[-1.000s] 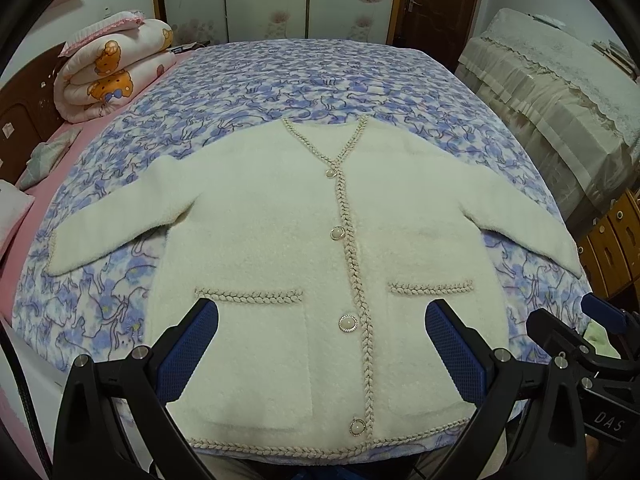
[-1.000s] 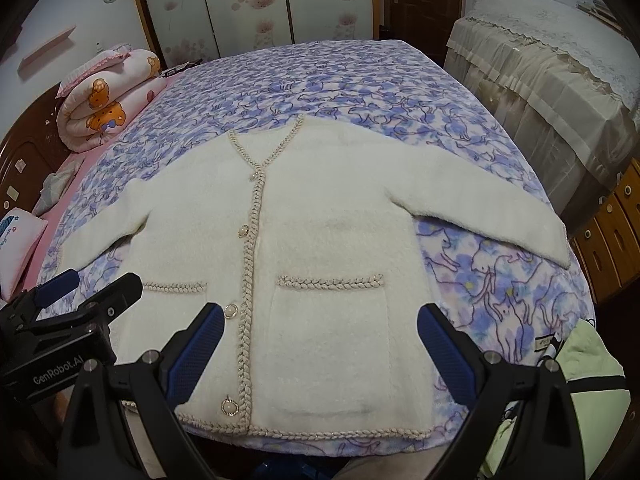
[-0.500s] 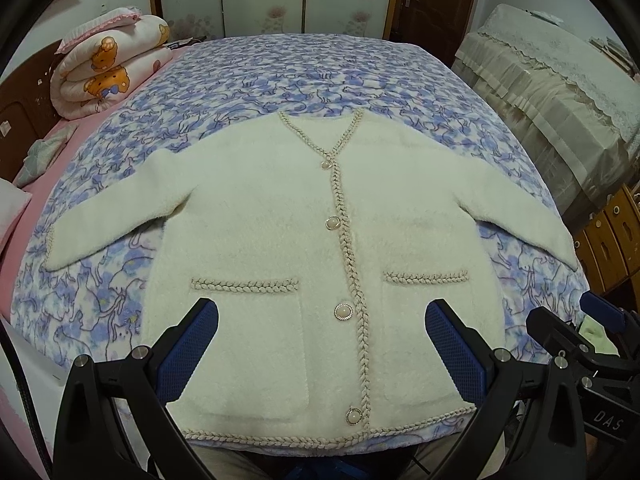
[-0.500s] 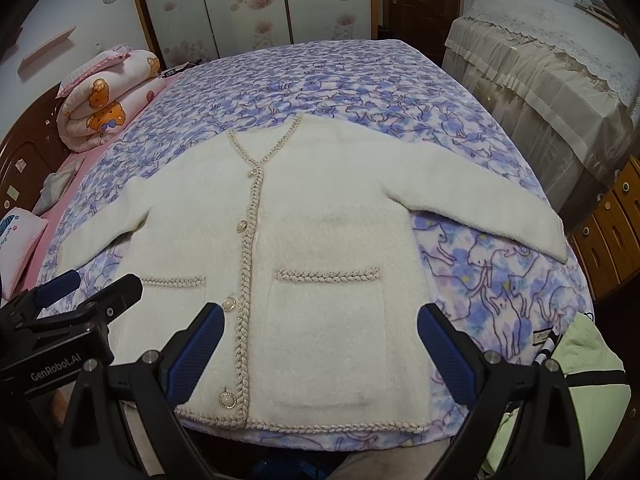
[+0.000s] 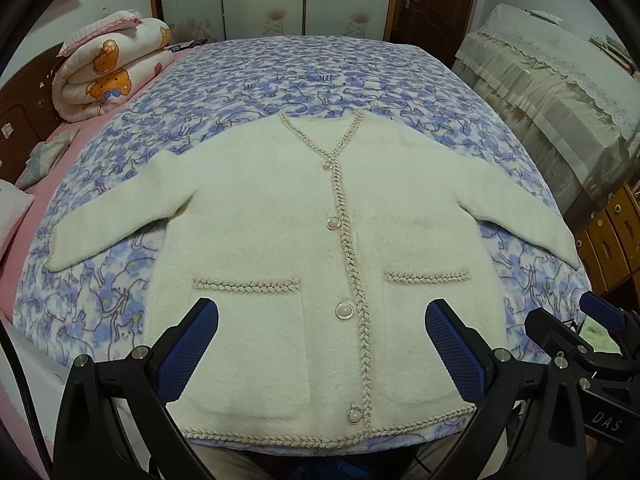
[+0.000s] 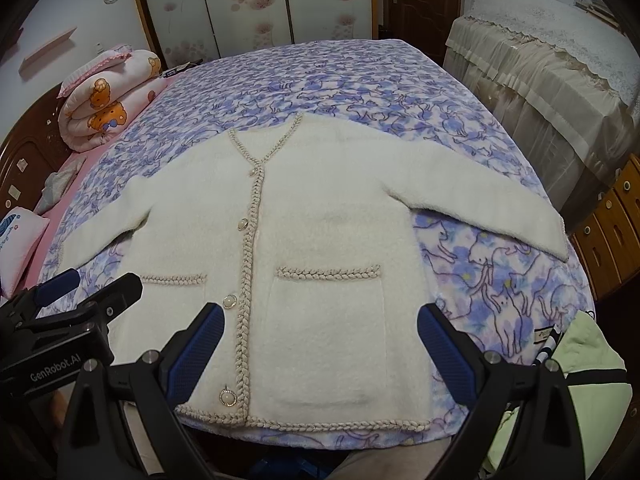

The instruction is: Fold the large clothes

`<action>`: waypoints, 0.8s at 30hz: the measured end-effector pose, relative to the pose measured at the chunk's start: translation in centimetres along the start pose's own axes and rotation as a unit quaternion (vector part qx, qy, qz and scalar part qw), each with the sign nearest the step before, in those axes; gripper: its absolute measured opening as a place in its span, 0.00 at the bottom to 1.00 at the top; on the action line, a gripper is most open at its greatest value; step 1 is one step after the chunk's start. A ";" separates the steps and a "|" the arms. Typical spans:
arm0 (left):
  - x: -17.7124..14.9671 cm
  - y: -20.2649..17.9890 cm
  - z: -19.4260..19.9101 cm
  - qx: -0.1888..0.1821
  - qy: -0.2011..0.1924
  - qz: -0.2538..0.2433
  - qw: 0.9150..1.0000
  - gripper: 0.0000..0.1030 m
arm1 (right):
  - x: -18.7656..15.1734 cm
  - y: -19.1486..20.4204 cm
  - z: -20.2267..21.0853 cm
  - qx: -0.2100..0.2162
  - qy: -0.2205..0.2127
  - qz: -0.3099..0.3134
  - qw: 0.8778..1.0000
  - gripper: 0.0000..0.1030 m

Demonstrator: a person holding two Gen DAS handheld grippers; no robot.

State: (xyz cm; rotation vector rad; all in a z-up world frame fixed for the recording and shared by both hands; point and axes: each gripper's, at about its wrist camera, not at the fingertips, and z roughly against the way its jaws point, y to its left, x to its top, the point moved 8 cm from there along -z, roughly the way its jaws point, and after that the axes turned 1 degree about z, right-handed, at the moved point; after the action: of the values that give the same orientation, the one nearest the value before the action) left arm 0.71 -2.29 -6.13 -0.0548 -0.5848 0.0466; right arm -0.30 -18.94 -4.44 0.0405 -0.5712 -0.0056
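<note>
Both grippers (image 5: 322, 344) (image 6: 320, 340) wide above cardigan (image 5: 320, 260)

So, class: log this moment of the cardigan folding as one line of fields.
stage: before first fold | cardigan: flat on bed, buttoned, sleeves spread | left gripper: open, empty | right gripper: open, empty

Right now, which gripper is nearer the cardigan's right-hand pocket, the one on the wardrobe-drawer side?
Right. The right gripper hovers directly over that pocket, jaws open. The left gripper sits further left, framing the button placket, also open.
</note>
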 end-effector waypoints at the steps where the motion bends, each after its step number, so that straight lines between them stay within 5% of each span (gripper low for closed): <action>1: 0.0 0.1 0.1 0.001 -0.001 -0.001 1.000 1.00 | -0.1 -0.1 0.2 0.000 0.000 0.000 1.000 0.95; 24: -0.4 0.1 -0.2 0.001 0.006 -0.001 1.000 1.00 | -0.5 1.1 -1.1 0.019 0.019 0.014 1.000 0.95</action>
State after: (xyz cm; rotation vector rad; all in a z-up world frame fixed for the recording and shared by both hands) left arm 0.52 -2.23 -6.49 -0.0533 -0.5723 0.0441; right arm -0.17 -17.81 -5.61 0.0690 -0.5332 0.0320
